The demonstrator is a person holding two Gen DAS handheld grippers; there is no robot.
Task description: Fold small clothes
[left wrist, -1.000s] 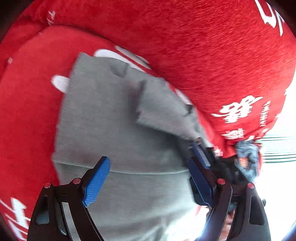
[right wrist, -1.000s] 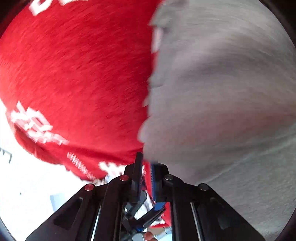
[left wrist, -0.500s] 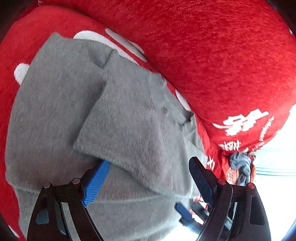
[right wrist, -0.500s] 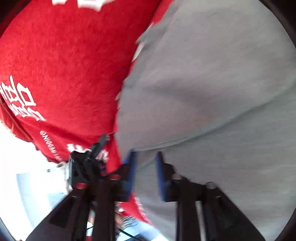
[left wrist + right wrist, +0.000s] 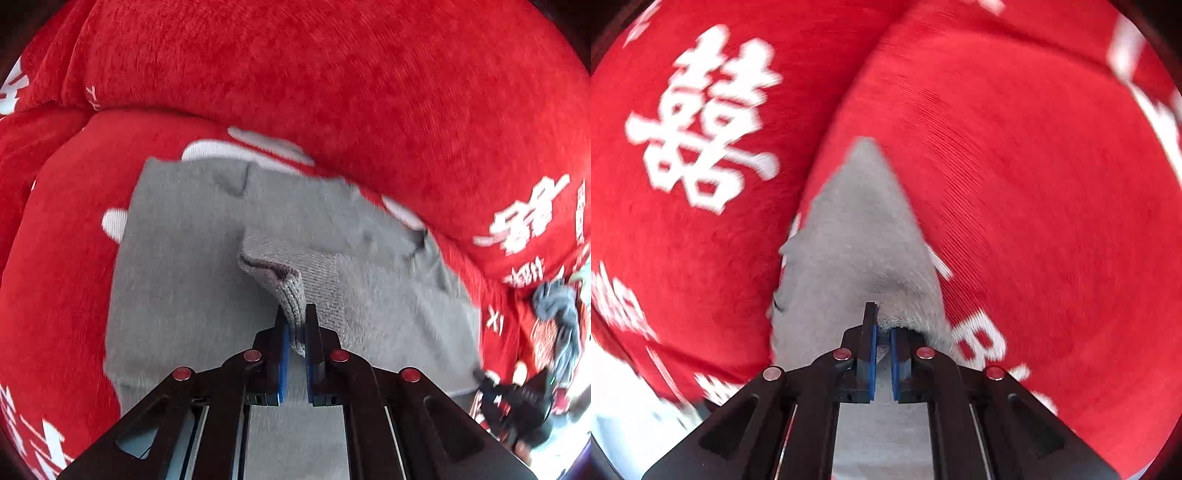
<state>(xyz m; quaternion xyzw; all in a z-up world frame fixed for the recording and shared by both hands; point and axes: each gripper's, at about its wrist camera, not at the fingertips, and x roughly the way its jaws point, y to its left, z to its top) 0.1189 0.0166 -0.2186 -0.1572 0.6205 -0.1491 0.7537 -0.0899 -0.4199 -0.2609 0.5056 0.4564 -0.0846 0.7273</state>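
The left hand-held gripper [image 5: 295, 328] pinches a ribbed cuff of the grey sweater [image 5: 177, 280]; the right hand-held gripper [image 5: 882, 332] clamps another edge. The sweater lies on a red sofa cushion [image 5: 55, 266], the backrest [image 5: 314, 81] beyond.

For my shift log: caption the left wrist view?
Left tool pinches grey knit garment cuff above red cover.

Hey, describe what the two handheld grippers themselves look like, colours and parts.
Both look alike. The left gripper and the right gripper have black angular frames with triangular cut-outs, blue pads on the inner faces of the two fingers, and small round red studs with silvery ones further out. No sleeves, hands or markings show.
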